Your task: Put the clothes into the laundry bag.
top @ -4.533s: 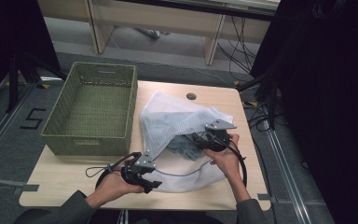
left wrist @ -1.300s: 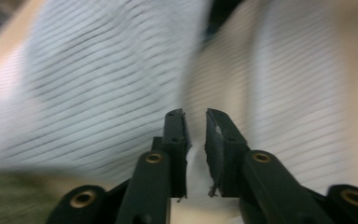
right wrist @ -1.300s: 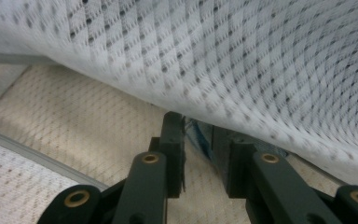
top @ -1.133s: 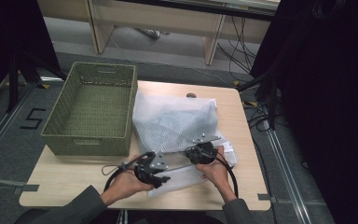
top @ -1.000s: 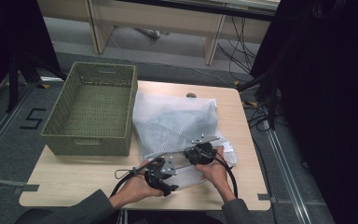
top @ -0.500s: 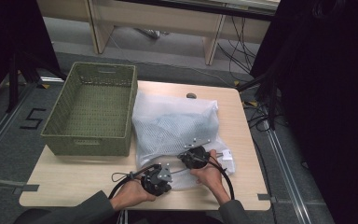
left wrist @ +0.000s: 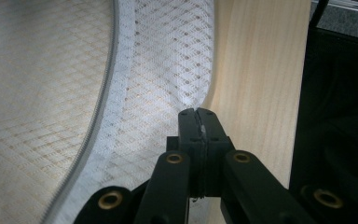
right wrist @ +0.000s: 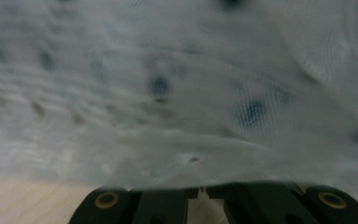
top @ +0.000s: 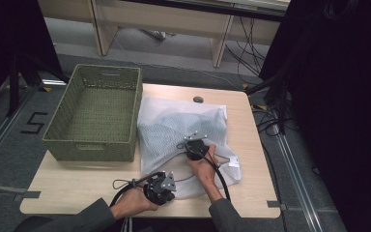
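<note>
A white mesh laundry bag (top: 183, 121) lies spread flat on the wooden table (top: 77, 186). My left gripper (top: 170, 184) sits at the bag's near edge. In the left gripper view its jaws (left wrist: 198, 114) are shut on the hem of the bag (left wrist: 158, 70), where the cloth puckers up to the tips, beside the zipper (left wrist: 98, 121). My right gripper (top: 193, 147) rests on the middle of the bag. Its jaws (right wrist: 200, 191) have just been closing, and blurred mesh (right wrist: 177, 93) drapes over the tips and hides them.
A green woven basket (top: 92, 150) stands open on the table's left half, close against the bag. A small dark round object (top: 198, 99) lies at the far edge. Bare wood (left wrist: 261, 70) runs along the bag's side; cables trail on the floor at the right.
The bag, earlier bunched up between the grippers, now lies flat. In the last half second the right gripper moved farther onto the bag. The left gripper stayed at the near edge.
</note>
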Tool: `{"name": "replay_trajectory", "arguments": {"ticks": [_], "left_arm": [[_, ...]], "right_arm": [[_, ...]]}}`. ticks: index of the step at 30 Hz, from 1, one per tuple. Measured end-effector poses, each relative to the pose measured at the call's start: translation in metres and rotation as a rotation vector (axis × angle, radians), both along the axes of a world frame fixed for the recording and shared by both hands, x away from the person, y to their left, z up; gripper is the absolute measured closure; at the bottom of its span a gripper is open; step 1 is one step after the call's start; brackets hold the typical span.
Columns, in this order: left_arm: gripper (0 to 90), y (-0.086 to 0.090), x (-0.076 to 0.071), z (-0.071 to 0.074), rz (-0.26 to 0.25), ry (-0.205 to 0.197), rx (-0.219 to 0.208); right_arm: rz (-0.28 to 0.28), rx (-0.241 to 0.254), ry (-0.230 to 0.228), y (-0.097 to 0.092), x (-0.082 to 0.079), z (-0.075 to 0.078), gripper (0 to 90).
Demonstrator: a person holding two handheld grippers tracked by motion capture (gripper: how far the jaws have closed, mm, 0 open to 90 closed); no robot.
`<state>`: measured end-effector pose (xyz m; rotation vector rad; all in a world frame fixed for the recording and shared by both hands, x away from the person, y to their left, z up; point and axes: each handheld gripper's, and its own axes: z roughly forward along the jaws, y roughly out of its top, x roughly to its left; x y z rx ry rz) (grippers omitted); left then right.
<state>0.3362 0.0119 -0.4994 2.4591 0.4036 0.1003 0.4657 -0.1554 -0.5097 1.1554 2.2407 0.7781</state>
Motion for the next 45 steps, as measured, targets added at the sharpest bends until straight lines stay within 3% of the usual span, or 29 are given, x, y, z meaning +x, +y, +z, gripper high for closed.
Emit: {"name": "replay_trajectory", "arguments": {"ticks": [2, 3, 6, 7, 8, 11, 15, 16, 17, 18, 20, 21, 24, 28, 32, 33, 36, 38, 39, 40, 41, 44, 45], "left_arm": [[89.3, 0.001, 0.001, 0.001, -0.011, -0.002, 0.012], [89.3, 0.000, 0.000, 0.000, -0.005, 0.000, 0.002], [89.1, 0.001, 0.001, 0.001, -0.013, 0.002, 0.012], [89.1, 0.001, 0.001, 0.001, -0.012, 0.007, 0.013], [89.0, 0.001, 0.002, 0.001, -0.011, 0.009, 0.015], [88.9, 0.001, 0.002, 0.001, -0.009, 0.012, 0.014], [88.4, 0.001, 0.001, 0.001, -0.007, 0.013, 0.013], [88.2, 0.001, 0.003, 0.001, -0.026, -0.009, 0.019], [88.0, 0.001, 0.002, 0.001, -0.014, 0.007, 0.014], [87.7, 0.001, 0.002, 0.001, -0.017, 0.008, 0.014], [85.4, 0.001, 0.002, 0.001, -0.021, 0.017, 0.012], [83.8, 0.001, 0.002, 0.001, -0.024, 0.020, 0.010], [78.2, 0.001, 0.001, 0.003, -0.025, 0.033, 0.002], [69.8, 0.004, 0.001, 0.014, -0.021, 0.028, -0.031], [61.0, 0.012, 0.002, 0.026, 0.009, 0.020, -0.068], [58.8, 0.015, 0.002, 0.028, 0.020, 0.018, -0.074], [51.1, 0.025, 0.004, 0.033, 0.056, 0.011, -0.085], [48.0, 0.031, 0.005, 0.035, 0.075, -0.001, -0.092], [46.9, 0.034, 0.006, 0.036, 0.090, 0.000, -0.095], [45.6, 0.038, 0.007, 0.037, 0.093, -0.006, -0.084], [44.4, 0.042, 0.010, 0.040, 0.061, -0.027, -0.048], [43.8, 0.049, 0.011, 0.042, 0.084, -0.035, -0.042], [43.8, 0.050, 0.012, 0.042, 0.084, -0.040, -0.042]], "right_arm": [[0.012, -0.007, -0.023, -0.002, 0.012, -0.001, 88.8], [-0.013, 0.004, -0.010, -0.003, 0.014, 0.000, 88.7], [-0.012, 0.030, -0.010, -0.008, 0.020, 0.000, 87.6], [-0.051, 0.056, 0.037, -0.006, 0.015, 0.004, 86.1], [-0.027, 0.046, 0.018, -0.007, 0.014, 0.003, 84.5], [0.003, 0.074, 0.039, -0.011, 0.004, 0.007, 81.3], [0.051, 0.133, 0.087, -0.021, -0.015, 0.015, 69.8], [0.071, 0.133, 0.093, -0.024, -0.017, 0.017, 66.7], [0.082, 0.146, 0.112, -0.027, -0.020, 0.023, 64.4], [0.076, 0.178, 0.087, -0.029, -0.024, 0.028, 62.0], [0.120, 0.188, 0.082, -0.034, -0.030, 0.039, 58.0], [0.111, 0.184, 0.097, -0.036, -0.038, 0.047, 56.4], [0.130, 0.154, 0.022, -0.047, -0.052, 0.062, 55.1], [0.114, 0.158, -0.038, -0.063, -0.065, 0.075, 53.6], [0.080, 0.109, -0.068, -0.073, -0.062, 0.073, 47.9], [0.073, 0.077, -0.093, -0.075, -0.059, 0.069, 46.8], [0.050, 0.041, -0.081, -0.076, -0.050, 0.062, 44.8], [0.044, 0.044, -0.080, -0.076, -0.042, 0.058, 46.4], [0.044, 0.042, -0.056, -0.076, -0.038, 0.057, 47.1], [0.047, 0.042, -0.076, -0.076, -0.033, 0.053, 48.7], [0.050, 0.041, -0.071, -0.075, -0.028, 0.051, 52.8], [0.059, -0.002, -0.047, -0.075, -0.017, 0.042, 79.6], [0.052, -0.012, -0.017, -0.075, -0.015, 0.041, 85.8]]}}
